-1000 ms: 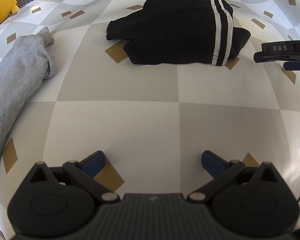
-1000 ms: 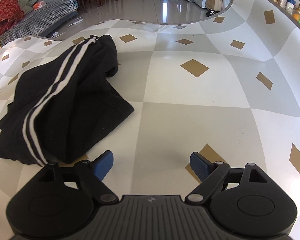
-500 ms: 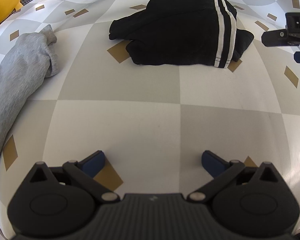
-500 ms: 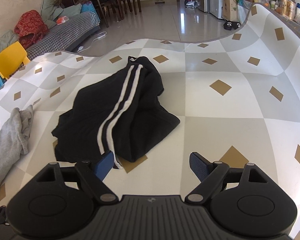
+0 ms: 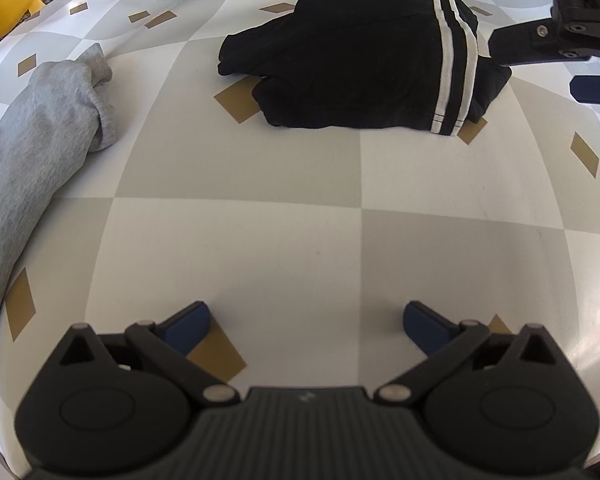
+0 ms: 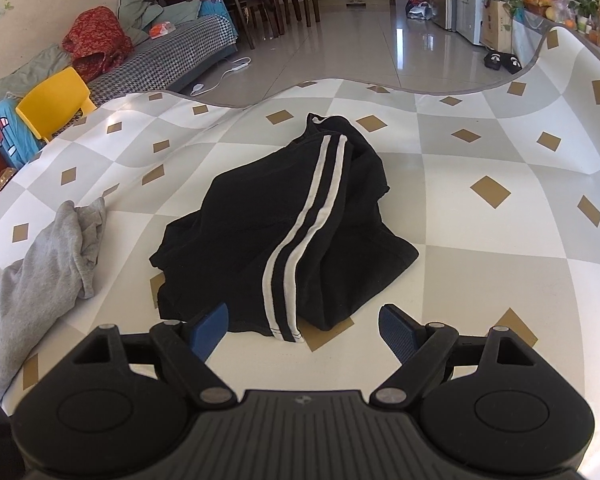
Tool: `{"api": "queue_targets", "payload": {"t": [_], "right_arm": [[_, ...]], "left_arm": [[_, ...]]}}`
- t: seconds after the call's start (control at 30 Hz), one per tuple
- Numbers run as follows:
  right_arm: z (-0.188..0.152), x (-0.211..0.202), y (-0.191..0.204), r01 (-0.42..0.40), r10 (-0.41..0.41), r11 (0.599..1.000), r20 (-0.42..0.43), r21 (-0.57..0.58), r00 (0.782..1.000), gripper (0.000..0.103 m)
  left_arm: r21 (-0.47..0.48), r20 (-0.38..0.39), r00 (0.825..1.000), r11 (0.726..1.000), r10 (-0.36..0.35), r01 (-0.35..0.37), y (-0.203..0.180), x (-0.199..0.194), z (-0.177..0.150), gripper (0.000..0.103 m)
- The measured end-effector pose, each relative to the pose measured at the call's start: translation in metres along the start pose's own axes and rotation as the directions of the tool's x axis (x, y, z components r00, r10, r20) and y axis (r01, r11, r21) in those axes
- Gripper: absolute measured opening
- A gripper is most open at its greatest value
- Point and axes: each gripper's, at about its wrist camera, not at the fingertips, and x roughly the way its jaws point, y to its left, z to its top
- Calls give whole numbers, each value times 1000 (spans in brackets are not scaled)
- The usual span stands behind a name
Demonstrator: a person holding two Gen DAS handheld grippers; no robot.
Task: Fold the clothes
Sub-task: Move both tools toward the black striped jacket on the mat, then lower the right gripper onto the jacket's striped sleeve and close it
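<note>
Left wrist view: left hand-held gripper (image 5: 306, 320), fingers wide apart, empty, over checkered bench (image 5: 236, 248); folded black striped trousers (image 5: 364, 64) far side; grey sweatshirt (image 5: 32, 152) left. Right wrist view: right hand-held gripper (image 6: 304, 322), fingers apart, empty, just before the trousers (image 6: 284, 232); sweatshirt (image 6: 32, 280) left.

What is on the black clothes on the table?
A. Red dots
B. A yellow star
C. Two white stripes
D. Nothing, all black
C. The black garment has two white stripes running side by side along it, seen in both wrist views, and no dots or star.
</note>
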Motion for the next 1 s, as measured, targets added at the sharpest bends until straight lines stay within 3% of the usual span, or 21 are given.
{"api": "queue_targets", "payload": {"t": [0.2,0.53,1.0], "right_arm": [[2,7,4,-21,21,1000,15,1,1000,73],[14,25,3,-7,5,999,36,49,999,70],[25,57,15,25,-29,995,41,101,999,70]], "left_arm": [[-48,-6,1000,999,19,-19,9,1,7,103],[-190,-7,994,976,108,-108,49,2,27,103],[-409,-17,965,879,261,-245,134,9,43,103]]}}
